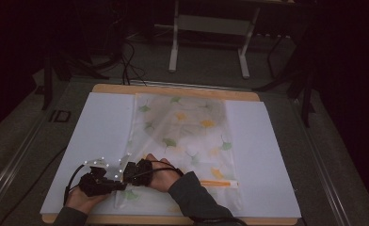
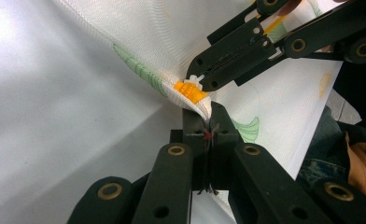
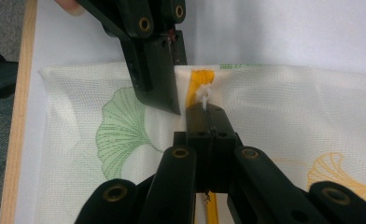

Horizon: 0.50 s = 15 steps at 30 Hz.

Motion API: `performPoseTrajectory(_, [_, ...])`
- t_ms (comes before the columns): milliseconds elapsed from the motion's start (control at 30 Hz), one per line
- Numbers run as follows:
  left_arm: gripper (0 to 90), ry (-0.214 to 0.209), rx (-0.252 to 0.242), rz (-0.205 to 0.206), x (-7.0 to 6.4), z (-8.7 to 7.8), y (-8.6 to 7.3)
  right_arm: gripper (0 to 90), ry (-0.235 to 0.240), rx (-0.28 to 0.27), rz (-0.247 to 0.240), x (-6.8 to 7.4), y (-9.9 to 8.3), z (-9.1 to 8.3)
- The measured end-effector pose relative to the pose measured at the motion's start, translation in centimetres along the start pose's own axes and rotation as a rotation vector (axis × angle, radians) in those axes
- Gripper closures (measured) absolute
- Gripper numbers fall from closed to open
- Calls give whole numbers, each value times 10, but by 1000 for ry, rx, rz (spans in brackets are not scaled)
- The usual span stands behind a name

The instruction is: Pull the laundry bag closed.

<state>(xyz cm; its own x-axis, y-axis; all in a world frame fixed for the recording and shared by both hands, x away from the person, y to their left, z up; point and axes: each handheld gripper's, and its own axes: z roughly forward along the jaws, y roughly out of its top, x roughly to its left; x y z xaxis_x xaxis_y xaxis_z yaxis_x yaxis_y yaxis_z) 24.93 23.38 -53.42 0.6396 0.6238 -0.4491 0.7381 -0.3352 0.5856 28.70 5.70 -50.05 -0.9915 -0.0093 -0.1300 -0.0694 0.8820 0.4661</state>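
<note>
A white mesh bag (image 1: 187, 136) printed with green and yellow leaves lies flat on a white mat (image 1: 102, 136). An orange zipper (image 1: 218, 183) runs along its near edge. My left gripper (image 1: 100, 181) is shut on the bag's edge (image 2: 208, 109) just beside the orange zipper end (image 2: 190, 91). My right gripper (image 1: 132, 173) is shut on the white zipper pull (image 3: 203, 95), its jaws (image 3: 208, 114) closed over the orange tape. The two grippers almost touch: the right gripper (image 2: 196, 81) sits right above the left one's jaws, and the left gripper (image 3: 173, 100) stands beside the pull.
The mat covers a wooden tabletop (image 1: 173, 89), whose rim shows at the far and near edges. A sleeved forearm (image 1: 196, 197) crosses the bag's near part. Behind the table stand a white frame (image 1: 211, 28) and cables on a dark floor.
</note>
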Motion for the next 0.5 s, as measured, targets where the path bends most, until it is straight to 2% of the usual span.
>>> performPoseTrajectory(333, [889, -26, -14, -13, 2, -2, -1, 900, -19, -3, -8, 3, -5, 0])
performPoseTrajectory(500, [889, -37, -30, -25, 3, -4, -2, 900, -28, 19, -12, 4, -9, 1])
